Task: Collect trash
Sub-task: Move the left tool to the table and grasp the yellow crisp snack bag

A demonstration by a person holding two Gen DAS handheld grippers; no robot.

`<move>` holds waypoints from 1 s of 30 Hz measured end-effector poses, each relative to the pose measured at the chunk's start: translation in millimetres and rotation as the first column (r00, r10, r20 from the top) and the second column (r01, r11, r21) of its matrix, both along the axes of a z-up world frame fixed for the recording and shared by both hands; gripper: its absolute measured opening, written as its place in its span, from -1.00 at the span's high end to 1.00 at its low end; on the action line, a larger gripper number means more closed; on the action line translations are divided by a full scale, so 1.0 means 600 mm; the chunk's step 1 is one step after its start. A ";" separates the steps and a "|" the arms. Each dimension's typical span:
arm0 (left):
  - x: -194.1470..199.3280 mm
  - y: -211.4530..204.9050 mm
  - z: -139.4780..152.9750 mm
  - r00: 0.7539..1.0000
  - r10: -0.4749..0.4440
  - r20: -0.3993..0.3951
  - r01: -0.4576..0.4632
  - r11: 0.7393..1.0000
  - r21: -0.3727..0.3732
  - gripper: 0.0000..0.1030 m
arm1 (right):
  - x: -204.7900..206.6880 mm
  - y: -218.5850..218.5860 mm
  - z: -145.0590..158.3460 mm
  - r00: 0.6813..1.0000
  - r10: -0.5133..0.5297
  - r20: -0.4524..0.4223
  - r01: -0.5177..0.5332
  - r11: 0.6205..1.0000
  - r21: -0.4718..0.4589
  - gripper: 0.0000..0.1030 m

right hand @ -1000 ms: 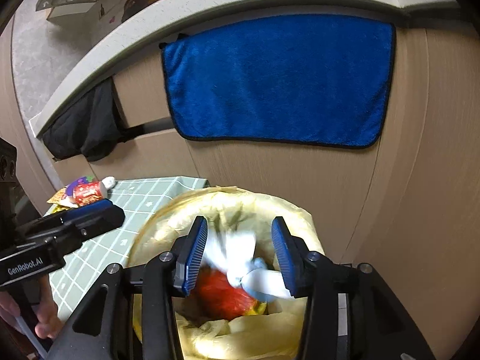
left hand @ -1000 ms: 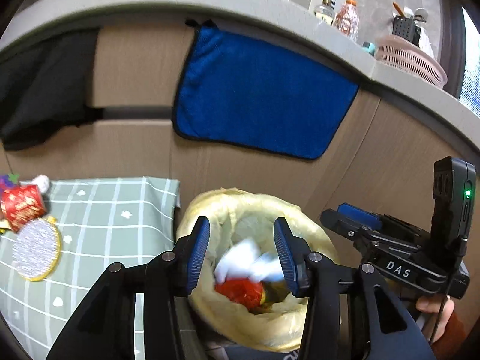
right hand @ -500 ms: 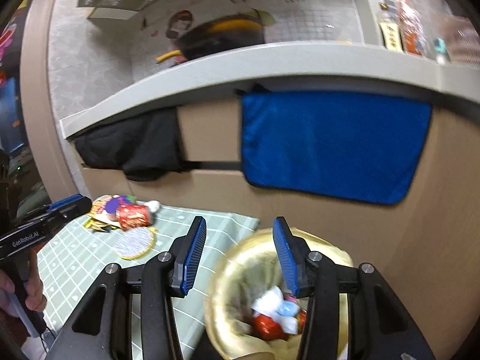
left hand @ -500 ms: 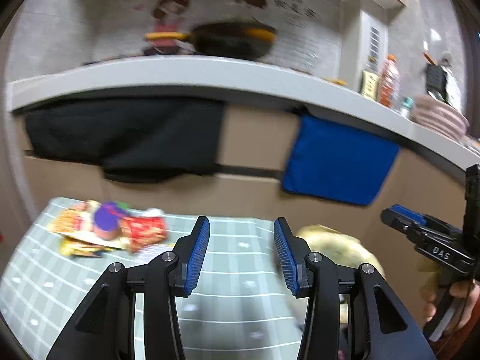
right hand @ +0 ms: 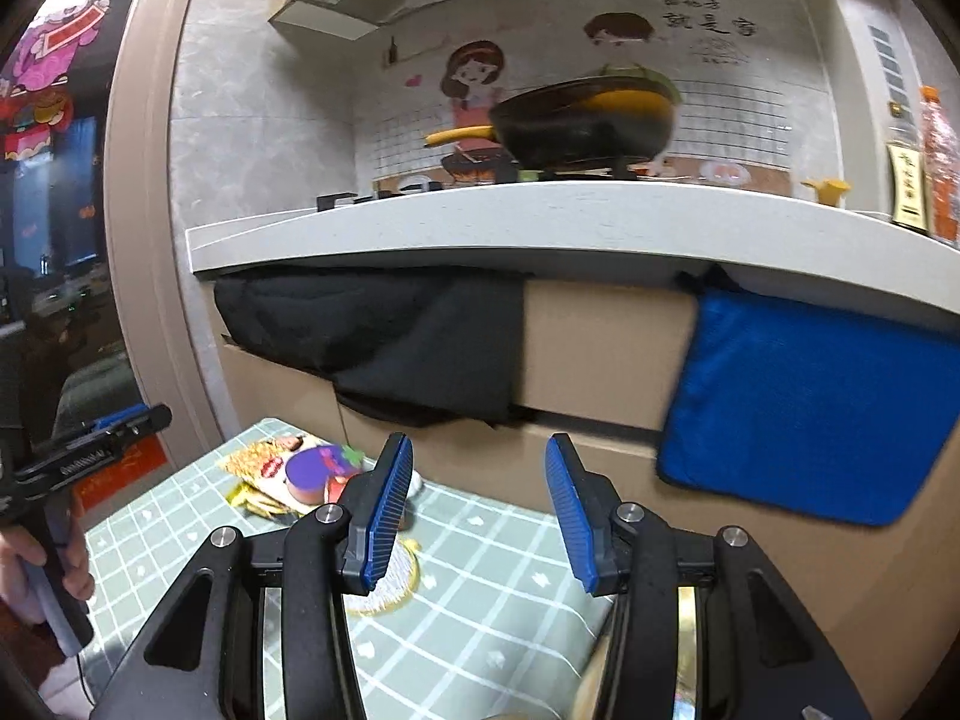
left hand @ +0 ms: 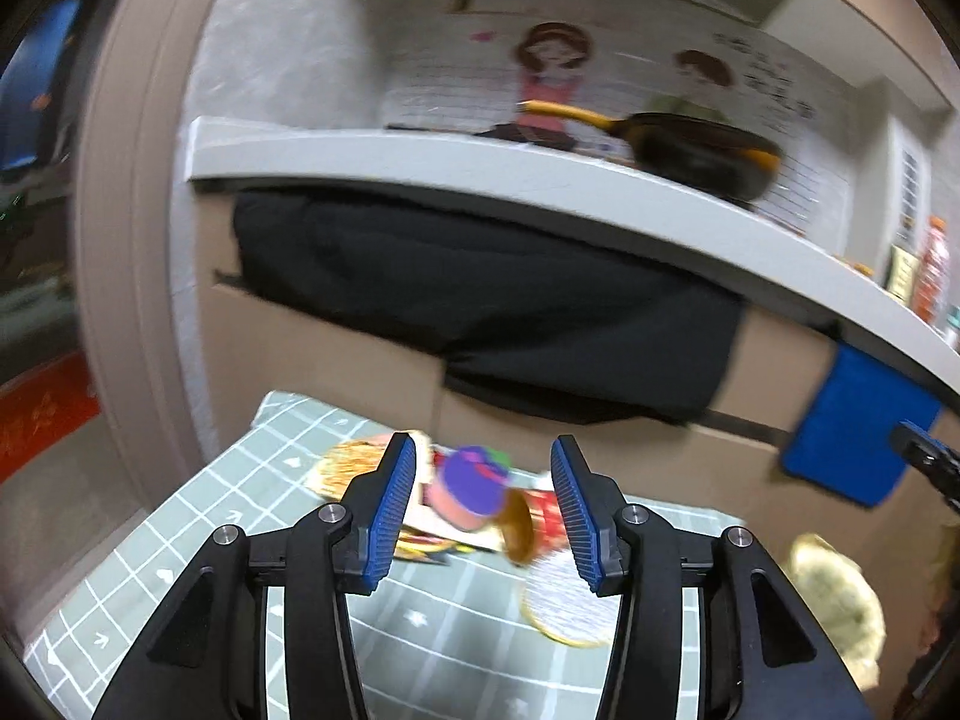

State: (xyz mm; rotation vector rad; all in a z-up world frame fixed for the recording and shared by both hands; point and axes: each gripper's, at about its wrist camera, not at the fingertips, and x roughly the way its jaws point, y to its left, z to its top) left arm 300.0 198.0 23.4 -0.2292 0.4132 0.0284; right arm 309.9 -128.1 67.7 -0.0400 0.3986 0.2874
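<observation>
1. The left gripper (left hand: 483,498) has its two blue-padded jaws wide apart, with nothing between them. It is held level and looks forward over the low table with the green checked cloth (left hand: 180,546).
2. The right gripper (right hand: 477,504) also has its jaws spread, holding nothing. It sits a bit higher and further right, over the near part of the same cloth (right hand: 480,594).
3. The pile of trash lies at the far end of the cloth, close to the brown cupboard front. In the left view it sits right between the open jaws, but further away, not touching them.
4. On top of the pile is a small round cup with a purple lid and pink side (left hand: 471,489); in the right view (right hand: 312,471) it looks tipped over, lid facing left.
5. Under it lies a flat yellow snack wrapper (left hand: 348,462), with its long side going left to right. A crumpled red wrapper (left hand: 543,516) is just beside the cup, on the right.
6. A flat round white pad with a gold rim (left hand: 567,606) lies nearer, just beside the pile.
7. The bin lined with a yellow bag (left hand: 840,600) stands off the table's right end, well apart from the pile.
8. A hand (right hand: 54,552) grips the left gripper's handle at the left edge of the right view.
</observation>
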 end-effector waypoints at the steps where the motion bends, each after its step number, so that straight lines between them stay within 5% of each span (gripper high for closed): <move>1: 0.010 0.013 -0.012 1.000 0.018 -0.010 -0.018 1.000 -0.009 0.06 | 0.012 0.010 -0.004 1.000 0.008 -0.006 -0.008 1.000 -0.001 0.15; 5: 0.062 0.064 -0.083 0.994 0.059 -0.090 -0.066 0.995 -0.072 0.06 | 0.069 0.053 -0.035 0.997 0.046 -0.056 -0.047 0.999 -0.010 0.15; 13: 0.156 0.109 -0.177 0.981 -0.015 -0.195 -0.023 0.981 -0.192 0.06 | 0.146 0.105 -0.143 0.973 0.117 -0.197 -0.122 0.992 -0.014 0.15; 17: 0.197 0.132 -0.196 0.968 0.113 -0.222 -0.155 0.972 -0.178 0.06 | 0.159 0.109 -0.189 0.959 0.135 -0.250 -0.138 0.990 0.005 0.15; 23: 0.207 0.194 -0.216 0.928 0.282 -0.242 -0.345 0.897 -0.276 0.00 | 0.163 0.105 -0.221 0.952 0.140 -0.271 -0.149 0.989 -0.011 0.16; 30: 0.236 0.163 -0.249 0.945 0.045 -0.323 -0.149 0.940 -0.307 0.02 | 0.176 0.098 -0.244 0.935 0.157 -0.318 -0.160 0.987 0.019 0.15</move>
